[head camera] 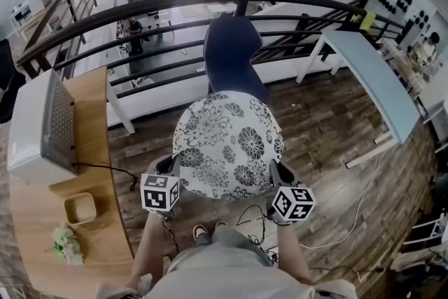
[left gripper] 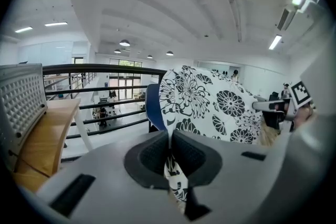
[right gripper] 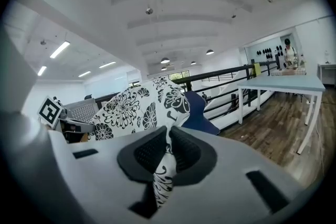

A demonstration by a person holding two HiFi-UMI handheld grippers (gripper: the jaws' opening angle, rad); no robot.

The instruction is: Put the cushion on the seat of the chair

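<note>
The floral cushion (head camera: 227, 143) is held up in front of the blue chair (head camera: 233, 52), stretched between both grippers. Its left edge is pinched by the left hand-held gripper (head camera: 169, 166), jaws closed on the fabric. Its right edge is clamped the same way by the right hand-held gripper (head camera: 277, 171). The chair's seat is hidden behind the cushion, and contact cannot be told.

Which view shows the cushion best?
Head view: the whole round cushion shows, pinched by left claw and right claw. Each gripper view shows only a pinched edge plus part of the floral face.
</note>
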